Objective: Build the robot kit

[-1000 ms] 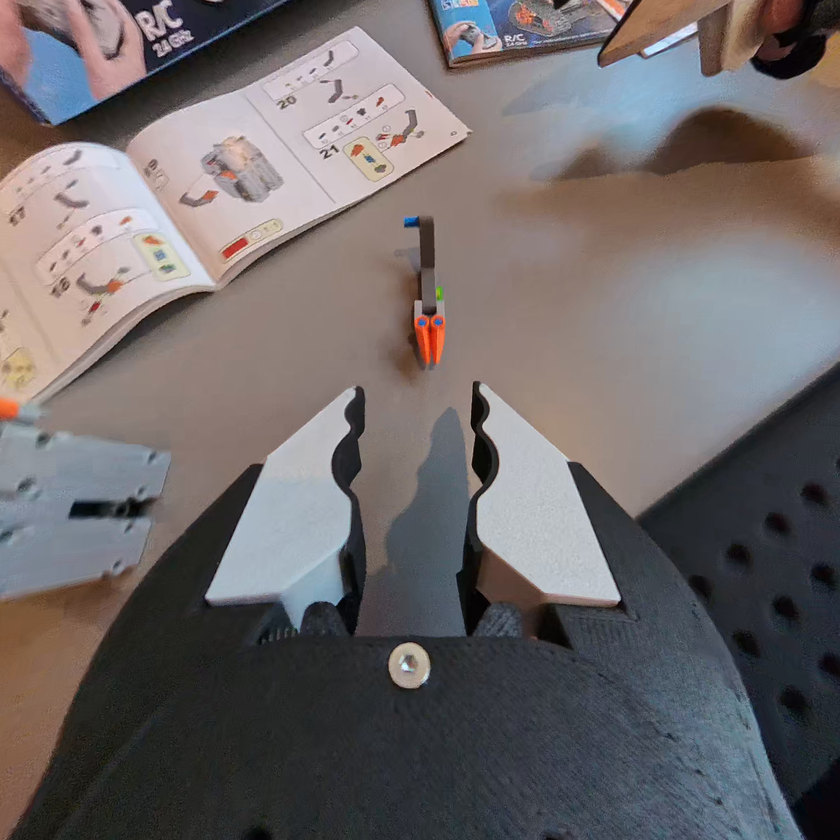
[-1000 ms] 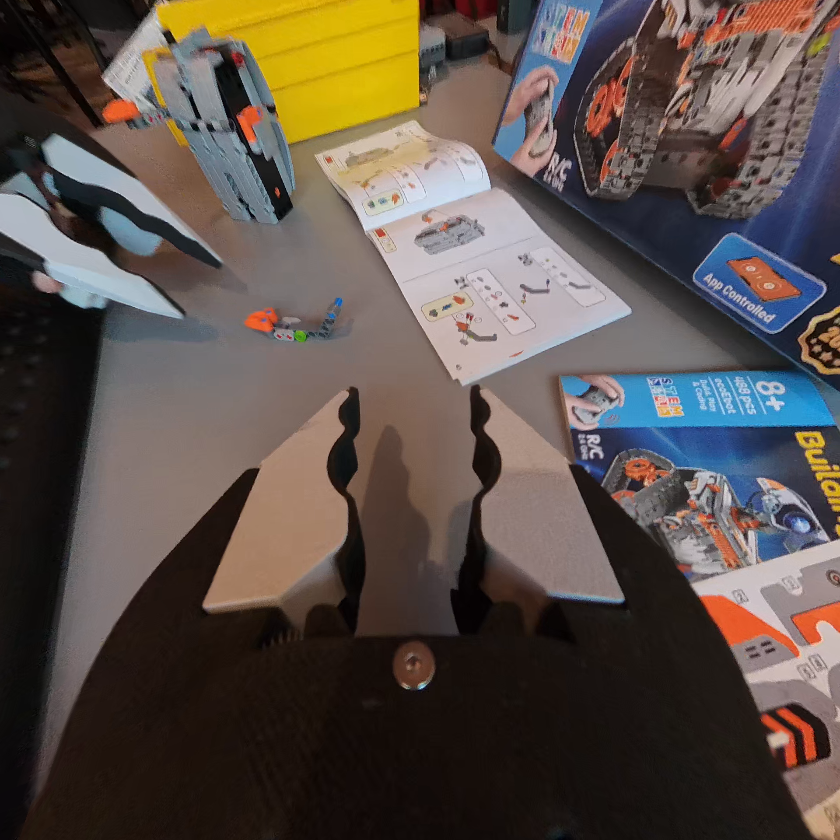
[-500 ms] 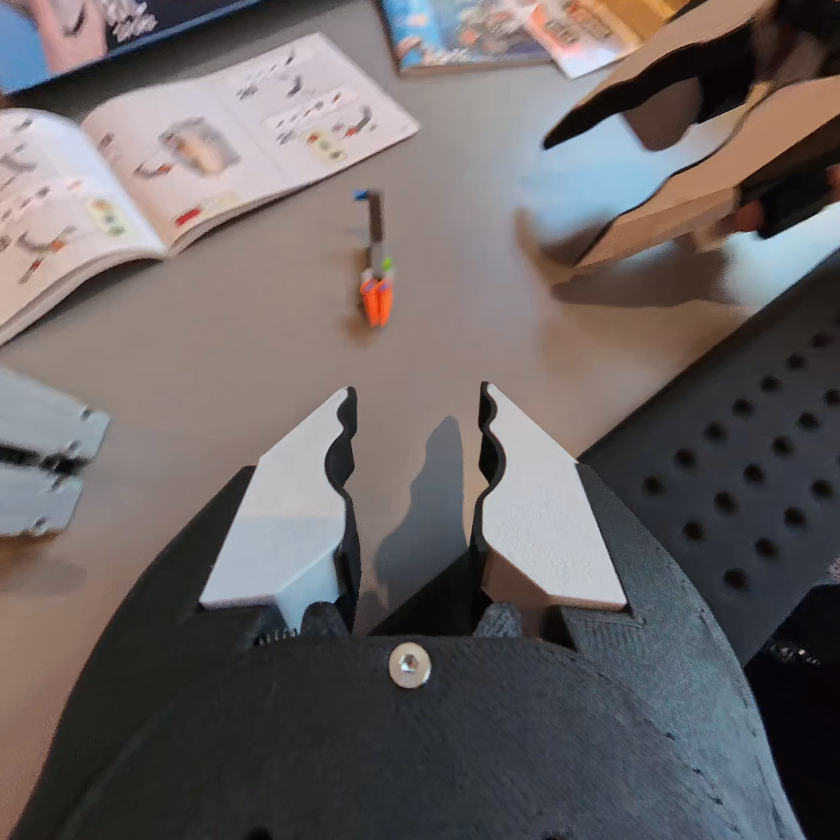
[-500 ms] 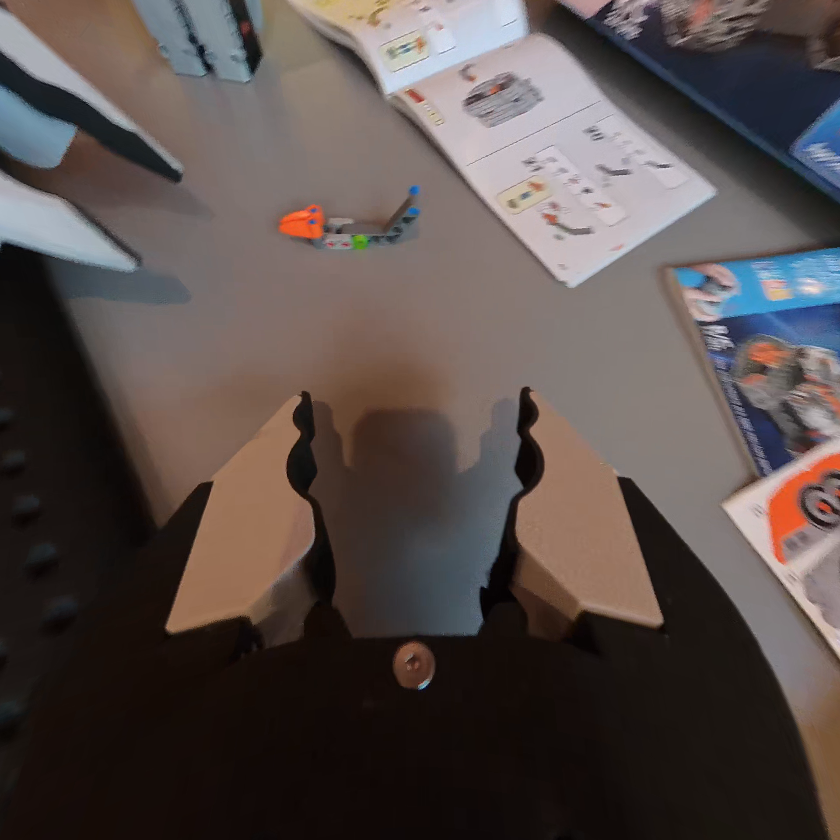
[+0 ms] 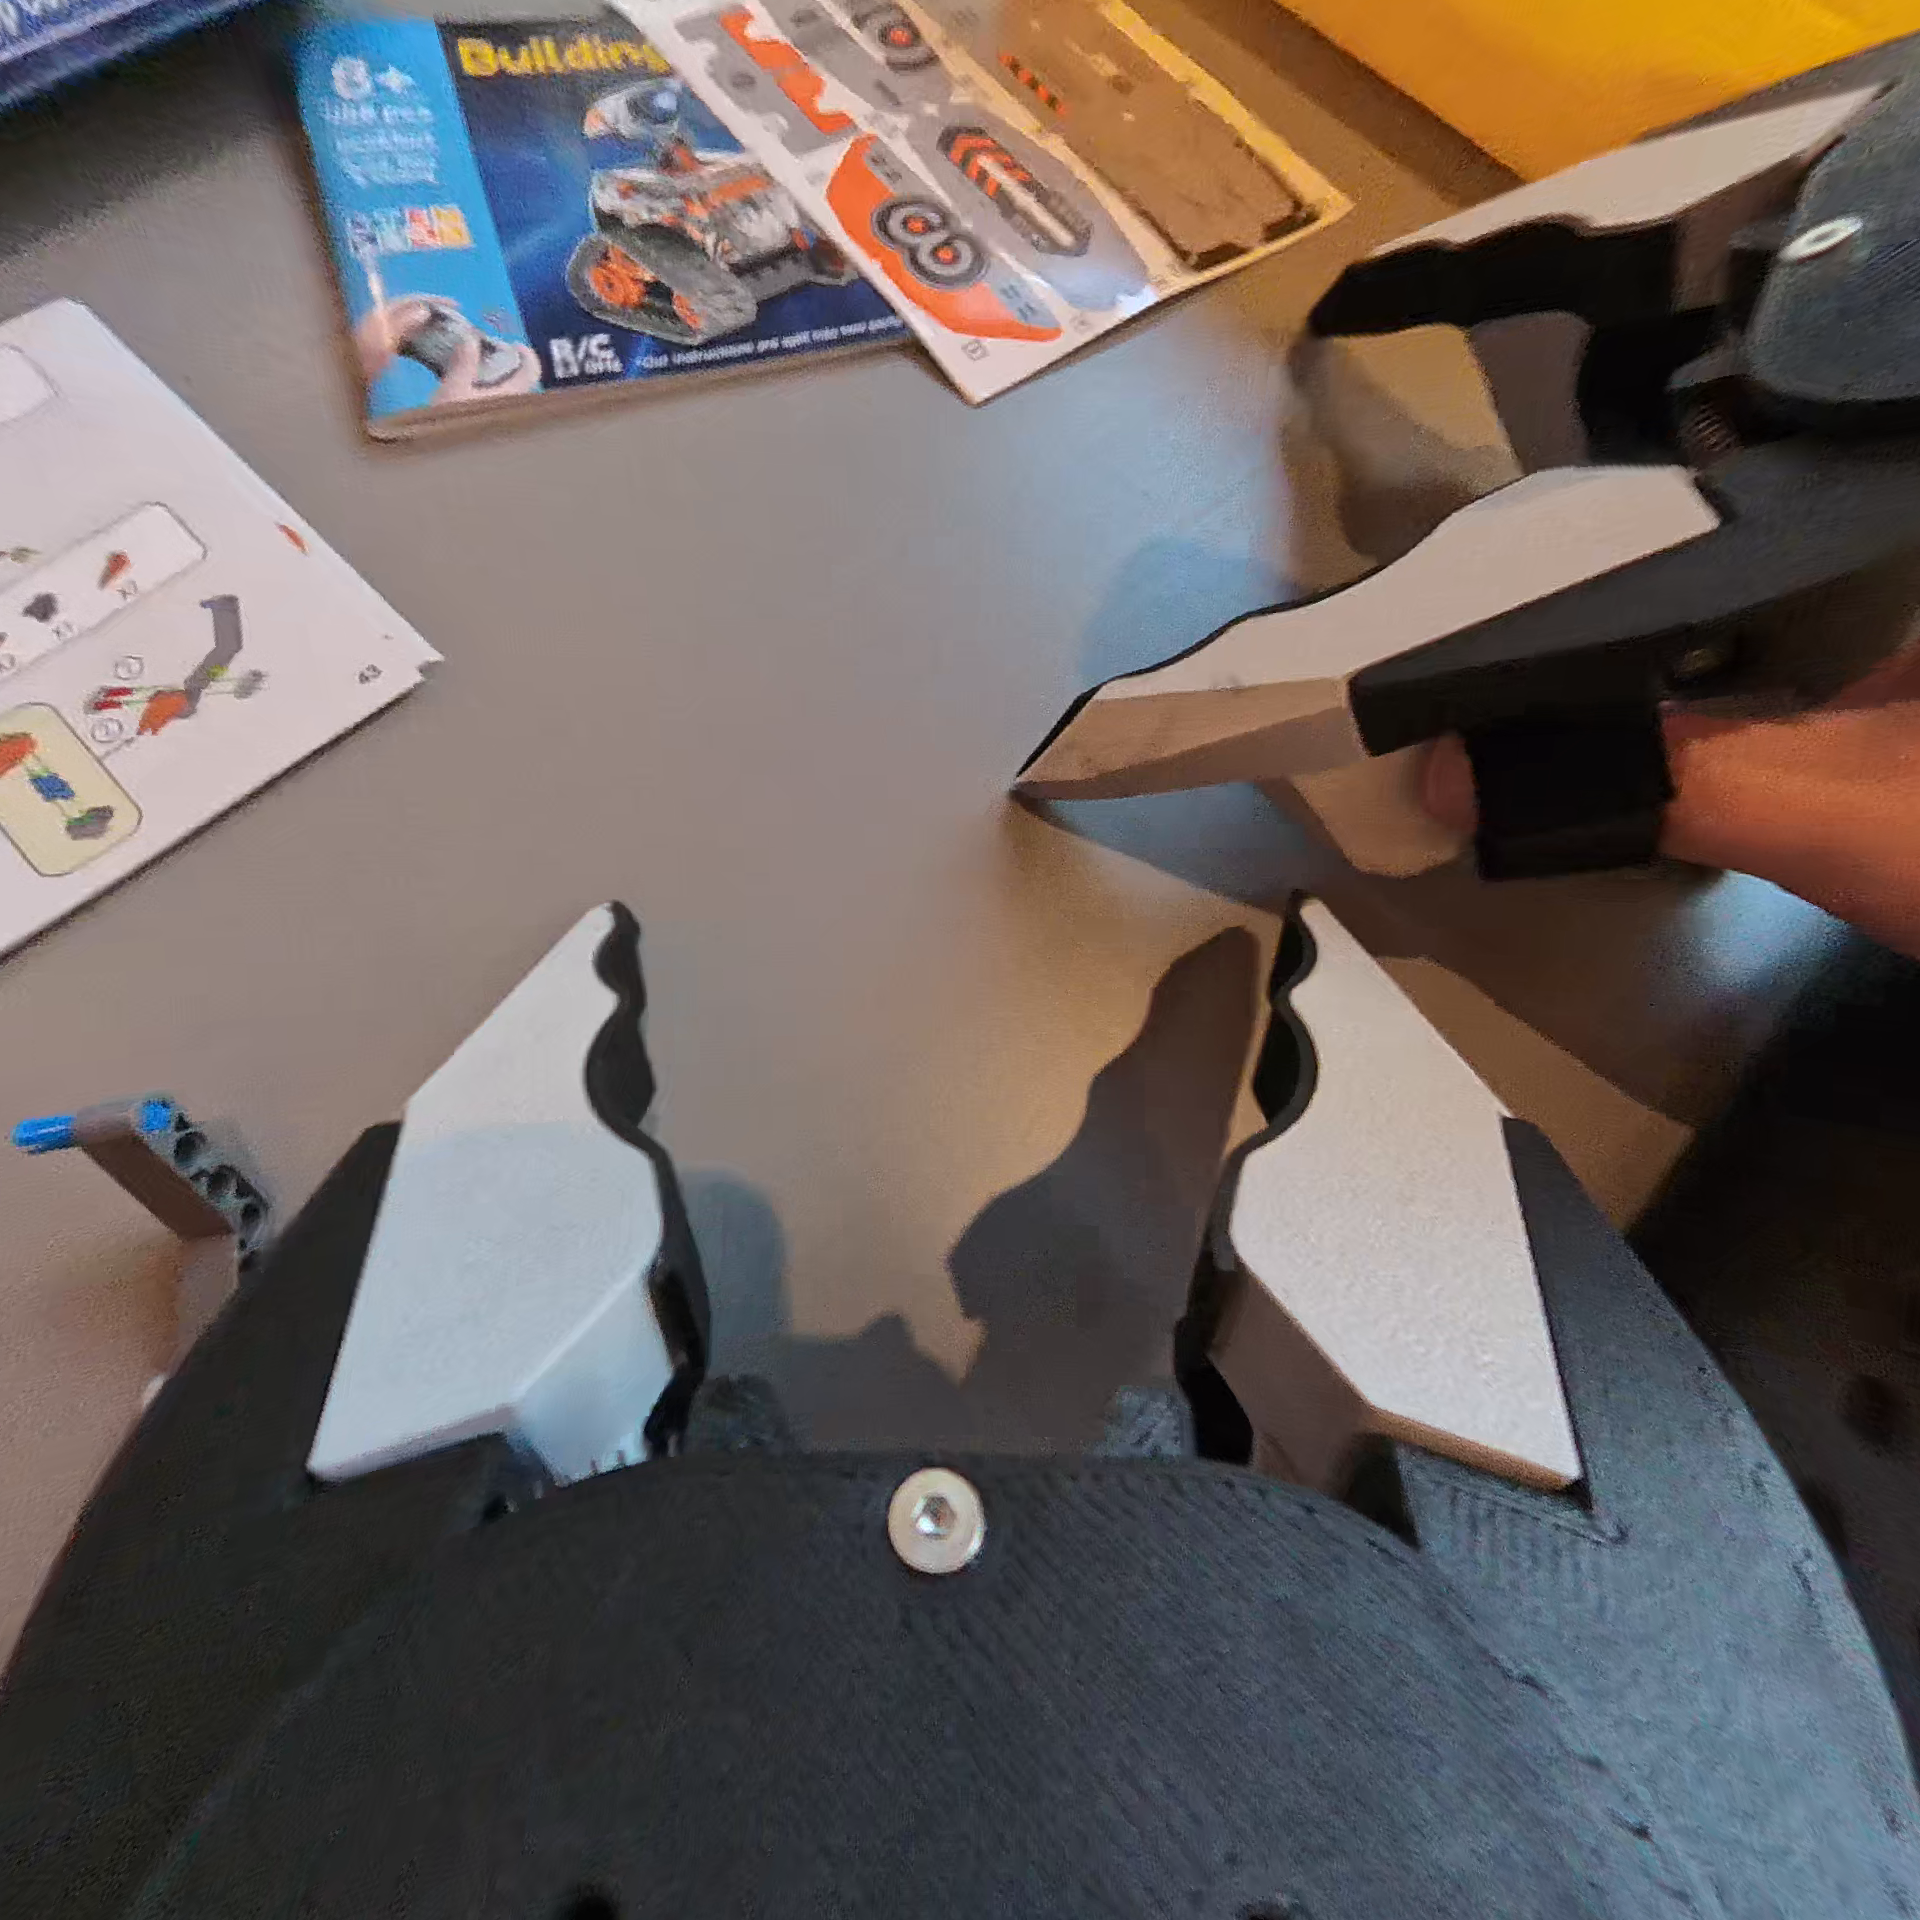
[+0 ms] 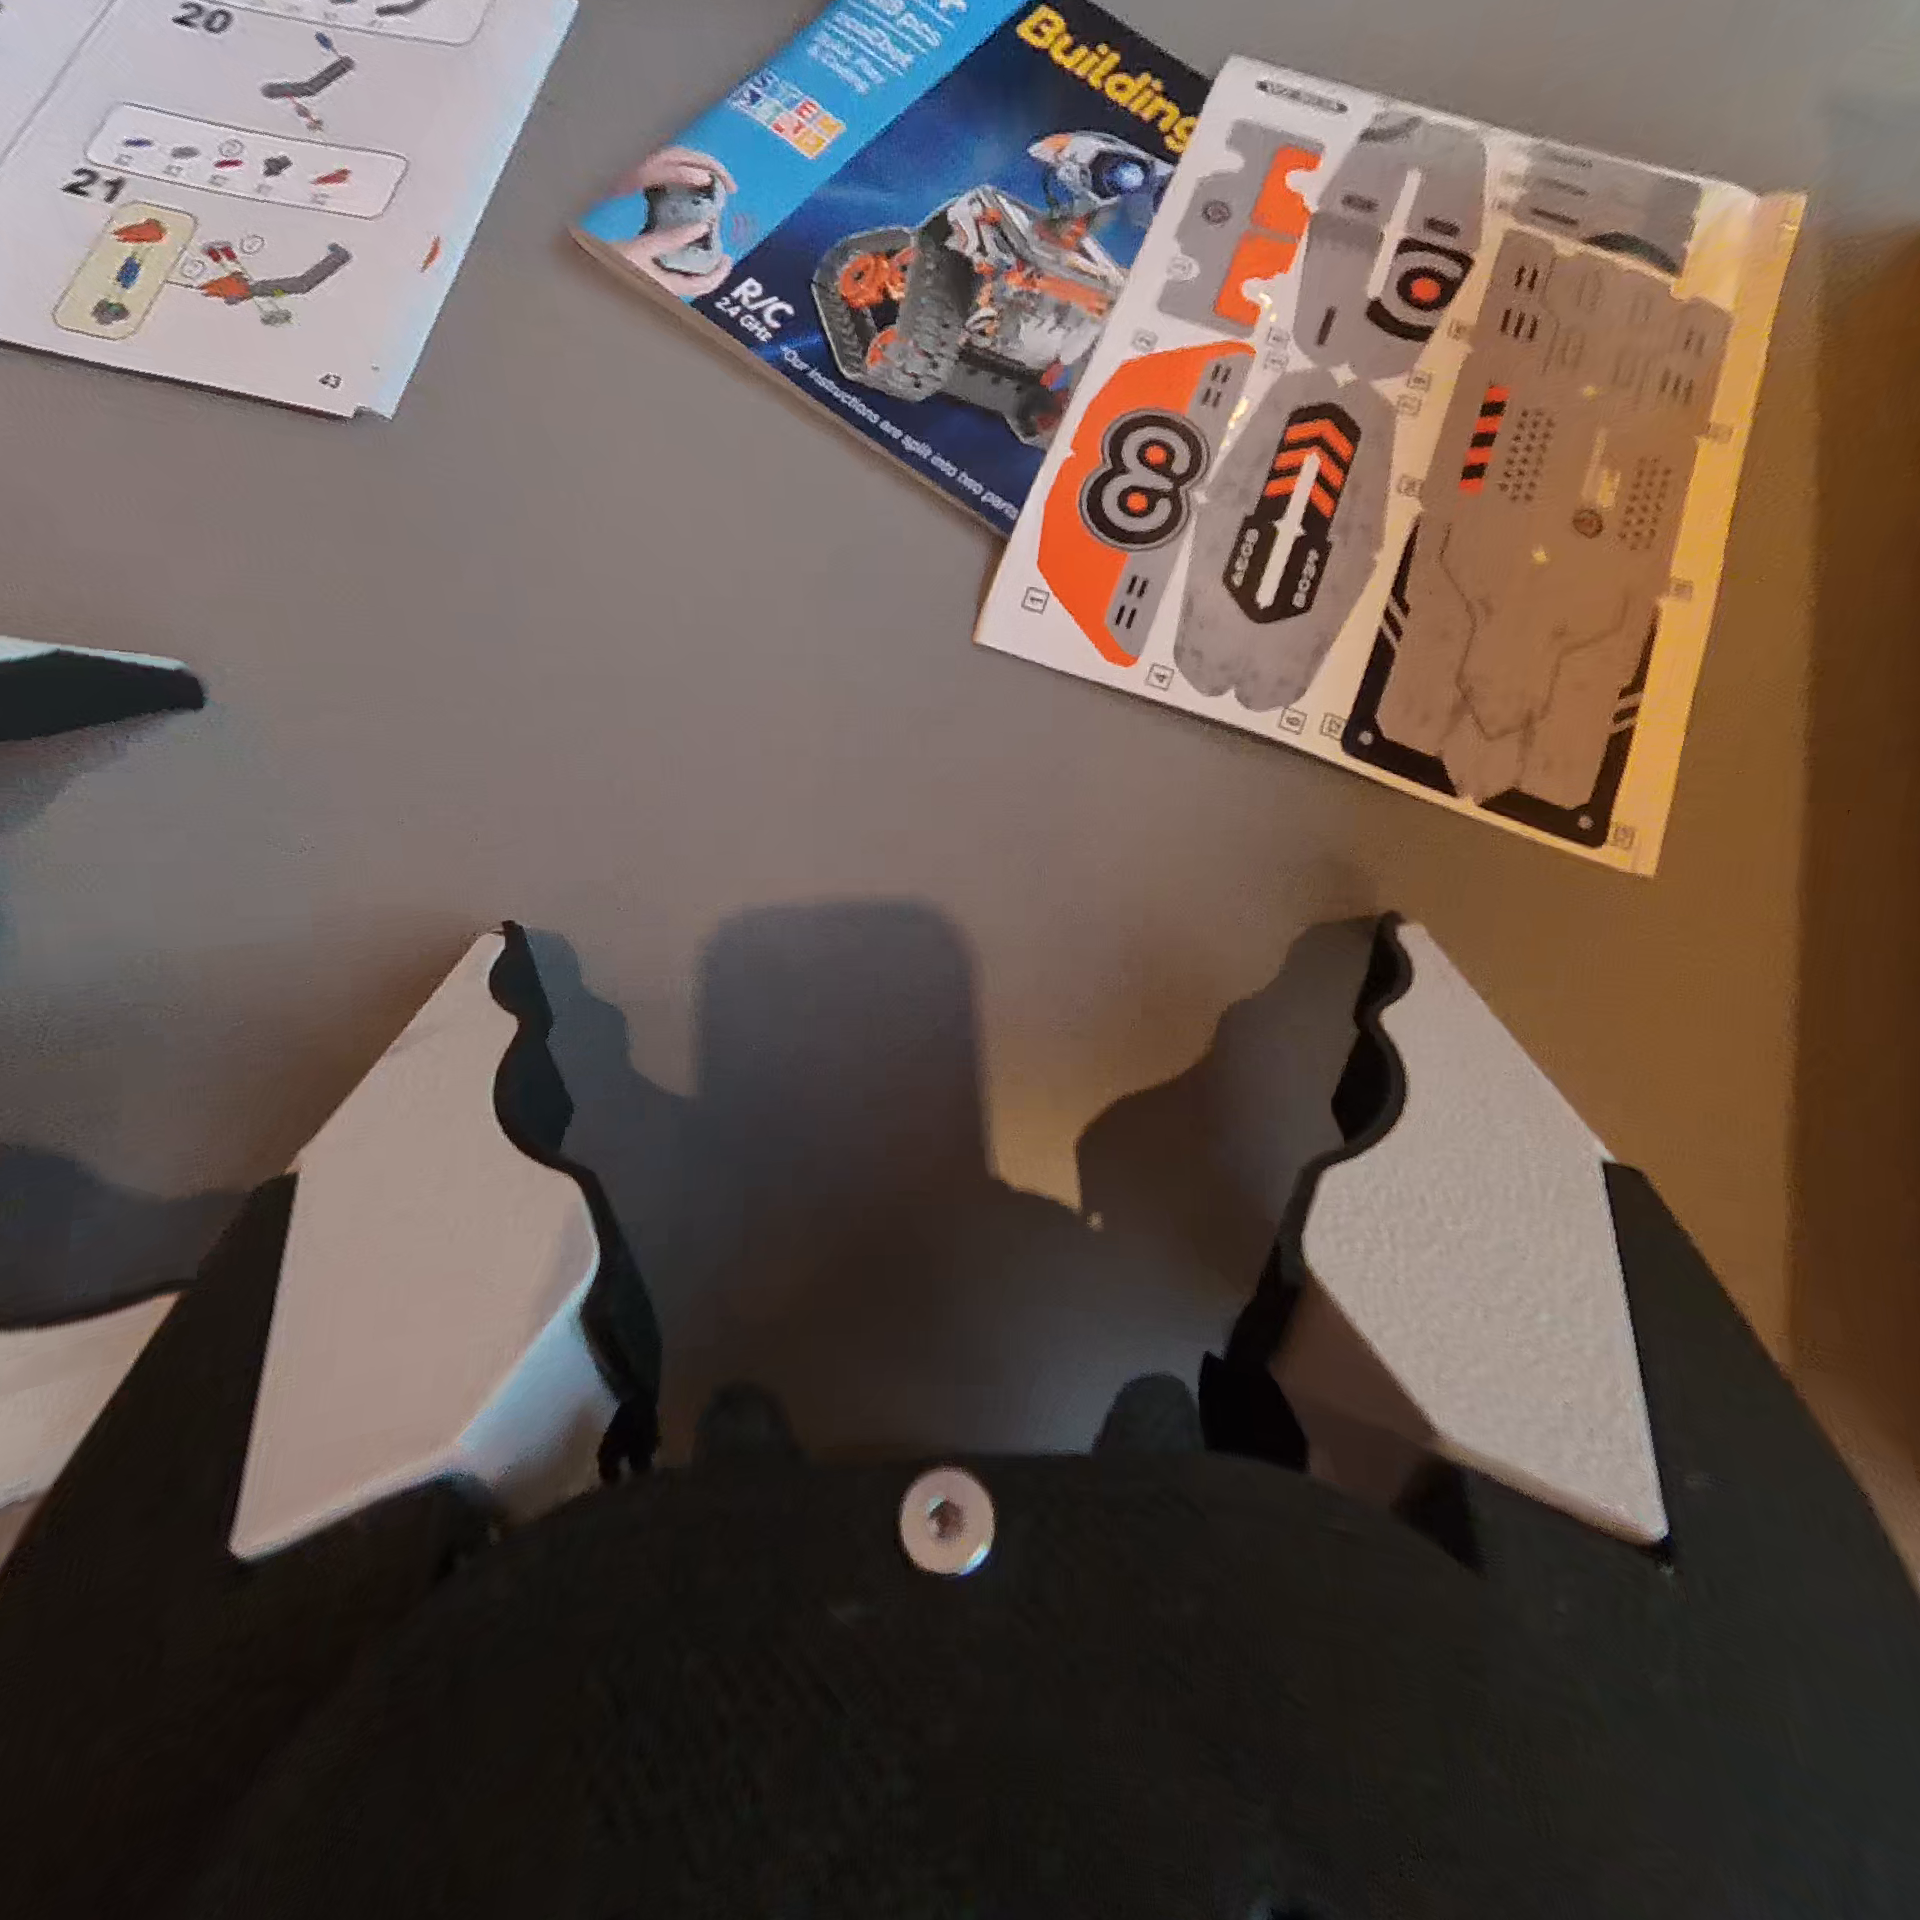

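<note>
The left gripper (image 5: 951,914) is held low over a grey table (image 5: 790,644) with its jaws wide apart and nothing between them; only bare tabletop and the gripper's own shadow are seen in the gap. Just beside its left finger, a small building-brick piece (image 5: 156,1164) is seen: a dark grey beam with a row of holes and a blue pin at its end. Most of it is hidden behind the gripper body, and contact cannot be told.

The right gripper (image 6: 951,925) is likewise held over bare tabletop, its jaws spread wide and empty. In the left wrist view the right gripper (image 5: 1174,540) is seen coming in from the right edge, gripped by a person's hand (image 5: 1766,790), with its lower fingertip down at the table surface just ahead of the left gripper's right finger.

Farther along the table, a closed blue instruction booklet (image 6: 894,281) with a tracked robot on its cover is laid flat. A sticker sheet (image 6: 1392,468) with grey, orange and black shapes is laid over the booklet's right edge. To the left of the booklet, an open white instruction manual (image 6: 218,197) showing numbered assembly steps is spread, apart from the booklet. A yellow surface (image 5: 1558,62) is seen at the far right corner in the left wrist view. The tip of the left gripper's finger (image 6: 94,691) is seen at the left edge of the right wrist view.
</note>
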Available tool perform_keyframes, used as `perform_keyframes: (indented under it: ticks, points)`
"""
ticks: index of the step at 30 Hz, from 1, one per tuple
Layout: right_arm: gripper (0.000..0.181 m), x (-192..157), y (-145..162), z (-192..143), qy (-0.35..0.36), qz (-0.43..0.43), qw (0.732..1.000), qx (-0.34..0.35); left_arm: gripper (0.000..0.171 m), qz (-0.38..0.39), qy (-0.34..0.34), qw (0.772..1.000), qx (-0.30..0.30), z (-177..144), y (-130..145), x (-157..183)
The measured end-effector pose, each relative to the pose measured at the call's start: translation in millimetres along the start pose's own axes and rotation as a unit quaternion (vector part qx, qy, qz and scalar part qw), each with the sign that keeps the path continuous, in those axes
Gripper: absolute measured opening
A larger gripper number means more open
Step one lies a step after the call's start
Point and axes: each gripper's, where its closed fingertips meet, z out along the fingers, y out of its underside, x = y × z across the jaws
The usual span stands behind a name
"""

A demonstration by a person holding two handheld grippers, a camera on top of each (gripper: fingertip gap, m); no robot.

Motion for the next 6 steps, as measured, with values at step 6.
perform_keyframes:
  ticks: [6]
  points:
    - [0.152,1,2,-3,0.008,0.013,1.000,0.000,0.139,0.008,-0.063,0.998,-0.027,3,9,-16]
